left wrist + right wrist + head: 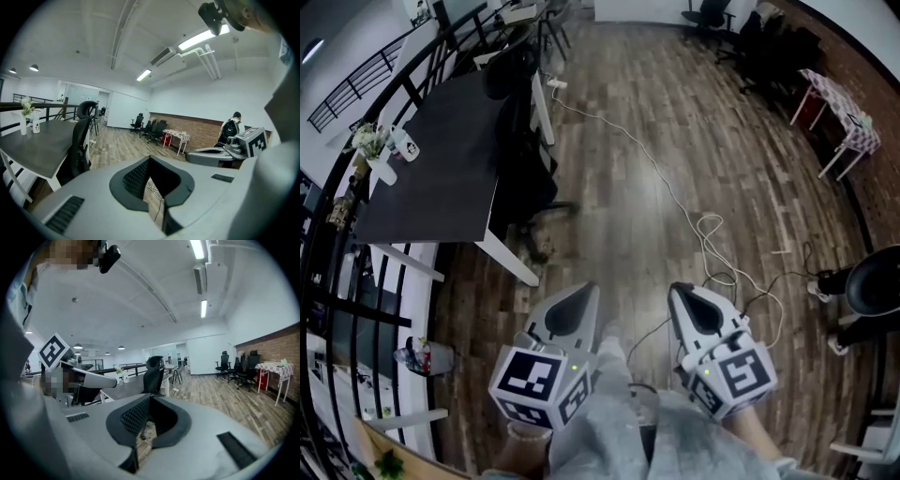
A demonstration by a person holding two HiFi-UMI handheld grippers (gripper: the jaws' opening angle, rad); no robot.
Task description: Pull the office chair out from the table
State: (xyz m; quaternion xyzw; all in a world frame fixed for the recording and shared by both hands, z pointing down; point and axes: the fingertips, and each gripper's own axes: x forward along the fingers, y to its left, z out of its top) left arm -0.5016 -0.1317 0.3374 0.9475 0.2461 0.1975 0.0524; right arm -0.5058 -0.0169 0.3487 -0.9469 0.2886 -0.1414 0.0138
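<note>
The black office chair (521, 155) sits tucked against the right edge of the dark worktop (431, 169), far left (a white vase (382, 170) stands on it). Well apart, nearer, the left gripper (579, 294) and right gripper (682, 294) hover side by side, fingers clenched on nothing.

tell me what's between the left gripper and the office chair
Head view: only wood floor between left gripper and office chair; the table's white leg stands just left of it.
</note>
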